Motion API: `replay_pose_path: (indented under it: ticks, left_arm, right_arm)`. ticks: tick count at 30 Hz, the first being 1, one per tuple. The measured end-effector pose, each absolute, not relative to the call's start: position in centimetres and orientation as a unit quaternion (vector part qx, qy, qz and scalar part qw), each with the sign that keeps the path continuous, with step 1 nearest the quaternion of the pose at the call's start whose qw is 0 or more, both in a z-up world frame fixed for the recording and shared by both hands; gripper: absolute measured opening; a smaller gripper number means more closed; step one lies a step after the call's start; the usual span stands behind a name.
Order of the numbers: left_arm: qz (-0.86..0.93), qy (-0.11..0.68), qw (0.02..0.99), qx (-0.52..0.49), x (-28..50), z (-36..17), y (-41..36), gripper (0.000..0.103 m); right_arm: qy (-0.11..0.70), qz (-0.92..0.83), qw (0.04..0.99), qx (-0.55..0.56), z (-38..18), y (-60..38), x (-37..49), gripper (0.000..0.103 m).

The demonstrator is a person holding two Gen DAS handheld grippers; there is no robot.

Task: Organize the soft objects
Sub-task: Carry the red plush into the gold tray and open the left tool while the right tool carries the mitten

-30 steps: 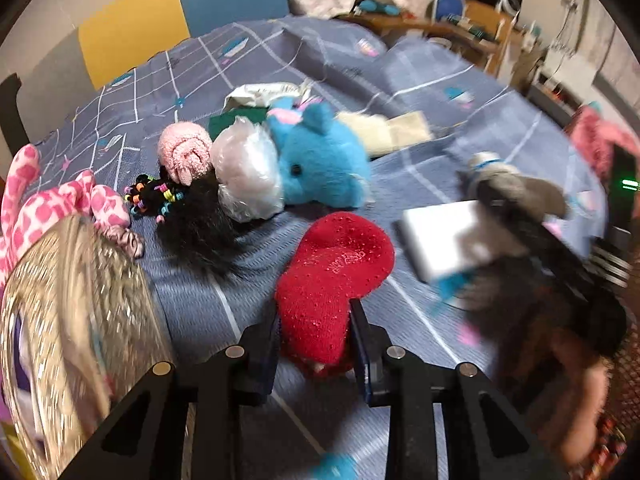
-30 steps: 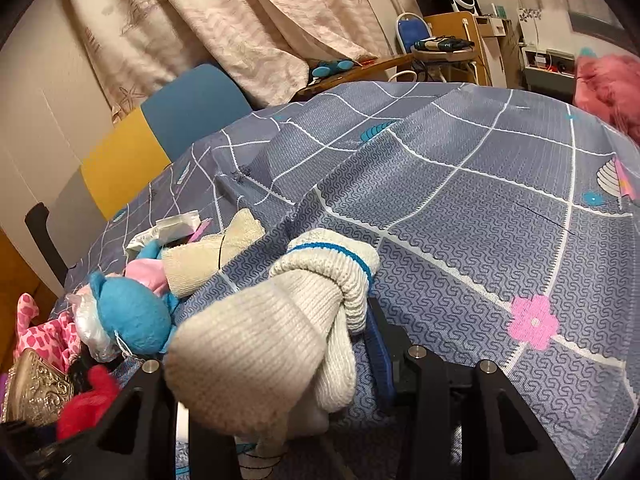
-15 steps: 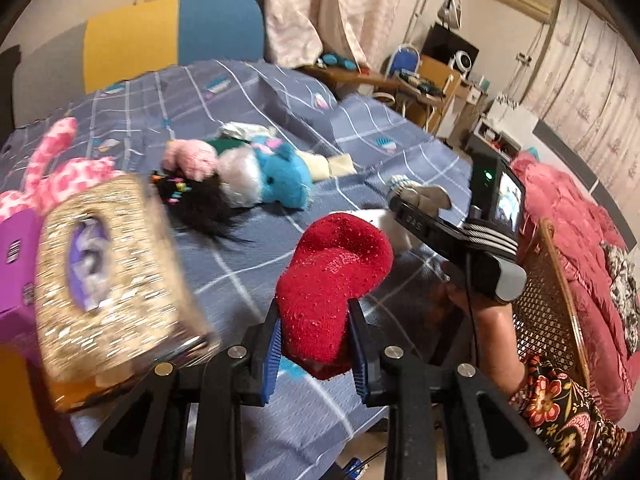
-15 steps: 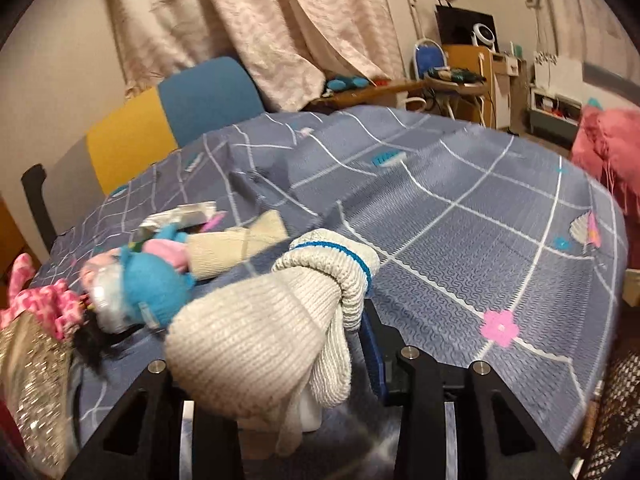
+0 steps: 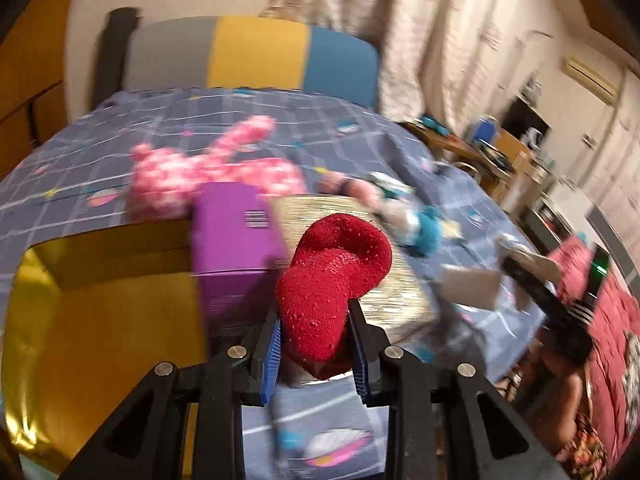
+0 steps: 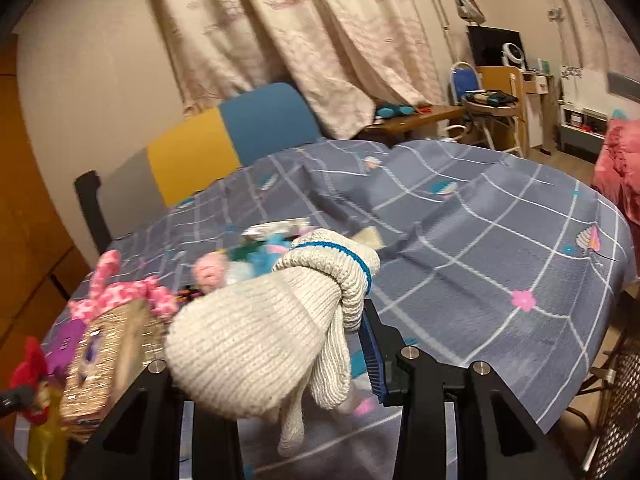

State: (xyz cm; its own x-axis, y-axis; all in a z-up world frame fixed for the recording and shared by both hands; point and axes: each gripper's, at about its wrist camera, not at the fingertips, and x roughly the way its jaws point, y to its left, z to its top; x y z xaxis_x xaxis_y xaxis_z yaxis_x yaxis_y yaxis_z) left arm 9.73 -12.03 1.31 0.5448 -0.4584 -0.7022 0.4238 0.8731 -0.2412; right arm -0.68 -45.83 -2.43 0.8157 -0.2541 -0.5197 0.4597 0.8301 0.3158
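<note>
My left gripper (image 5: 314, 332) is shut on a red fuzzy sock (image 5: 336, 268), held up in front of a purple box (image 5: 236, 232) and a glittery gold box (image 5: 400, 292). A shiny gold container (image 5: 100, 320) lies below and to the left. My right gripper (image 6: 272, 360) is shut on a cream knitted sock bundle (image 6: 256, 344) with a blue band, lifted above the bedspread (image 6: 480, 240). The bundle hides its left finger. In the right wrist view the red sock (image 6: 28, 364) shows at the far left edge.
A pink spotted plush (image 5: 180, 176), a blue plush (image 5: 424, 228) and a small pink roll (image 6: 210, 274) lie on the bed. A grey, yellow and blue headboard (image 6: 240, 128) stands behind. A person's arm (image 5: 560, 380) and a wicker chair (image 6: 624, 400) are at the right.
Both grippers have risen off the bed with their socks still held. The left one has swung left, from the pile of toys to over the purple box and gold container.
</note>
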Motion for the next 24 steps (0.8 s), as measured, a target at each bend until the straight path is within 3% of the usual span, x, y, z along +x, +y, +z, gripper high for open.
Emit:
replay_pose_path:
  ticks: [15, 24]
  left_arm:
    - [-0.047, 0.457, 0.888, -0.025, 16.3, -4.5, 4.1, 0.029]
    - [-0.004, 0.463, 0.886, -0.020, 19.1, -6.3, 8.0, 0.029]
  right_arm:
    - [0.231, -0.030, 0.956, 0.176, 3.0, -31.4, 1.3, 0.040]
    - [0.271, 0.073, 0.948, 0.148, 3.1, -22.1, 4.1, 0.040]
